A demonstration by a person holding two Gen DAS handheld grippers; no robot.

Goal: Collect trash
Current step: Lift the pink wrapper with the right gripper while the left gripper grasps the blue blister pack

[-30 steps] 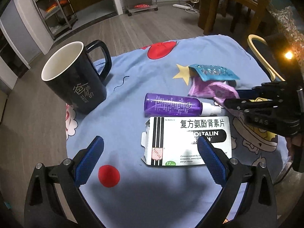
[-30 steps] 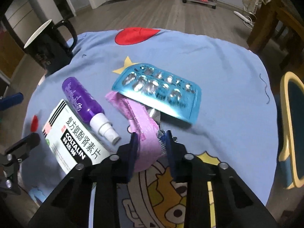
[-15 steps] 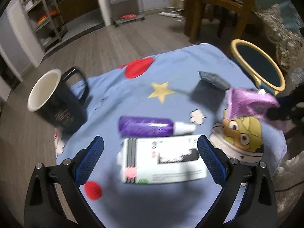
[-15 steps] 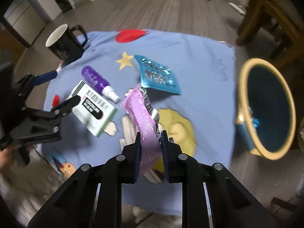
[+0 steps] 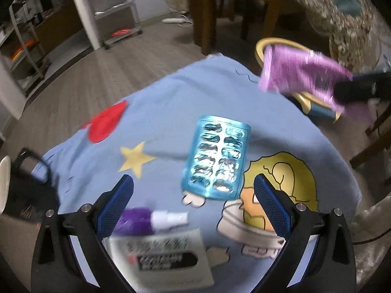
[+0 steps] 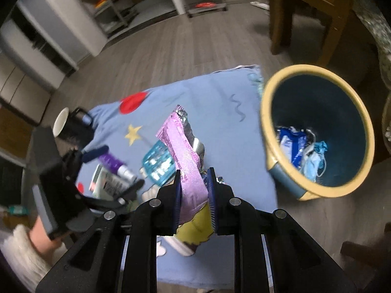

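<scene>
The right gripper [image 6: 194,188] pinches a purple wrapper [image 6: 184,151] at centre frame, above the counter [image 6: 220,112], left of the bin [image 6: 266,131]. The left gripper [image 5: 193,195] hangs with fingers spread, empty, over the blister pack [image 5: 217,161].

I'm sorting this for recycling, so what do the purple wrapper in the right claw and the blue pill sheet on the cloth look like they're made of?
Purple wrapper: thin plastic film, probably foil-lined; it crumples in the right claw and shows a shiny silver inside at its torn top.
Blue pill sheet: a stiff blister pack, glossy blue with silvery bubbles, likely plastic and foil.
</scene>
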